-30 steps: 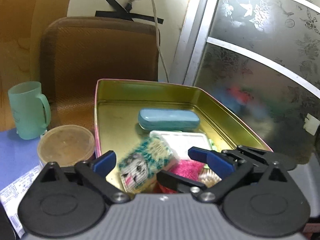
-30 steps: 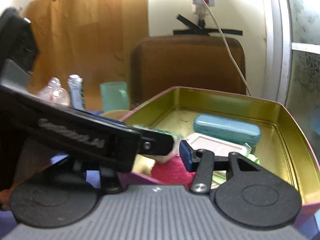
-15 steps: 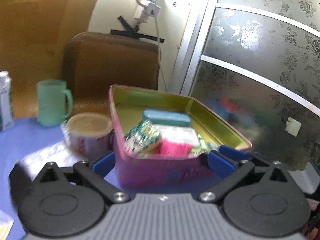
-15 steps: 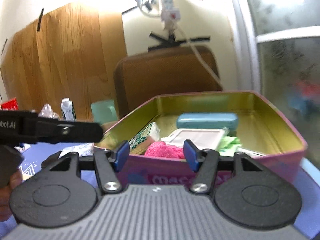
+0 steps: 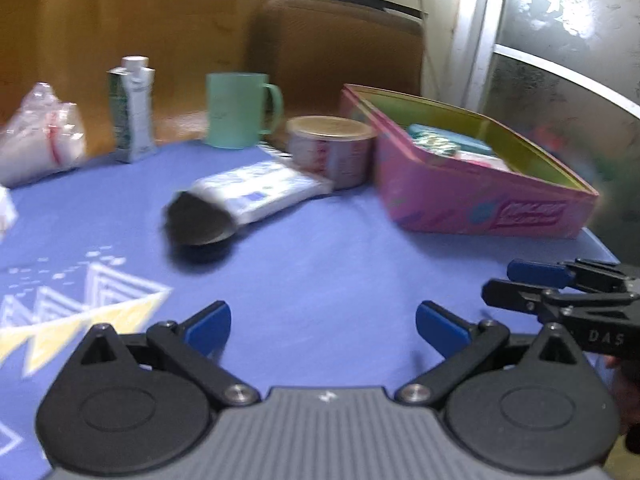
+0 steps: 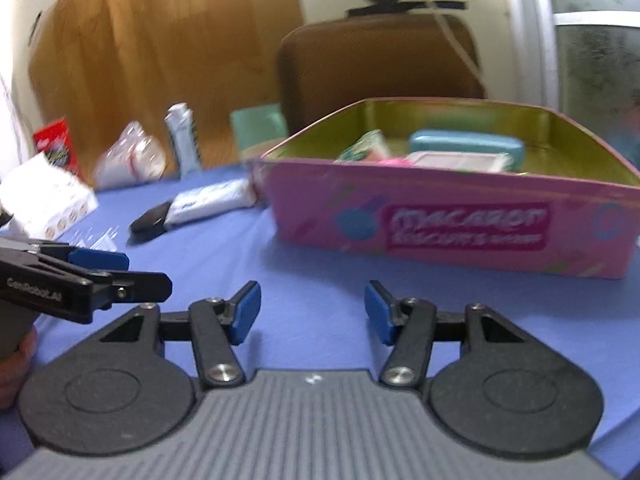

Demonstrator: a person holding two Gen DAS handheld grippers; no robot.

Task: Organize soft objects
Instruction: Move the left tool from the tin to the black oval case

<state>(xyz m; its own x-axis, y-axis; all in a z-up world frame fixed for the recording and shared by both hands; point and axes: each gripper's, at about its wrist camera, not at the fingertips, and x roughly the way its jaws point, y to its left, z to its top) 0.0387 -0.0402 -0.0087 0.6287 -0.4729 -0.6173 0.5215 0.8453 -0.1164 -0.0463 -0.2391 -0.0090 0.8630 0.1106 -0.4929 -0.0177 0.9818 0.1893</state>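
Observation:
A pink tin (image 6: 460,224) with a gold inside stands on the blue tablecloth (image 6: 320,264). It holds a green patterned sponge (image 6: 364,146), a pink cloth (image 6: 394,162), a white flat item (image 6: 456,160) and a teal case (image 6: 466,146). My right gripper (image 6: 312,312) hovers over the cloth in front of the tin, its jaws closing with nothing between them. My left gripper (image 5: 324,324) is open and empty, low over the cloth to the left of the tin (image 5: 480,200). Each gripper shows at the edge of the other's view: the left gripper (image 6: 120,270) and the right gripper (image 5: 516,282).
Left of the tin lie a white packet (image 5: 256,188) with a black object (image 5: 196,220) at its end, a round lidded can (image 5: 330,152), a green mug (image 5: 236,110), a small carton (image 5: 134,108) and a plastic bag (image 5: 40,136). A brown chair back (image 5: 340,48) stands behind the table.
Both grippers have drawn back from over the tin to the cloth in front of it. The left one swung left, so the tin now sits at its right. The sponge stays in the tin.

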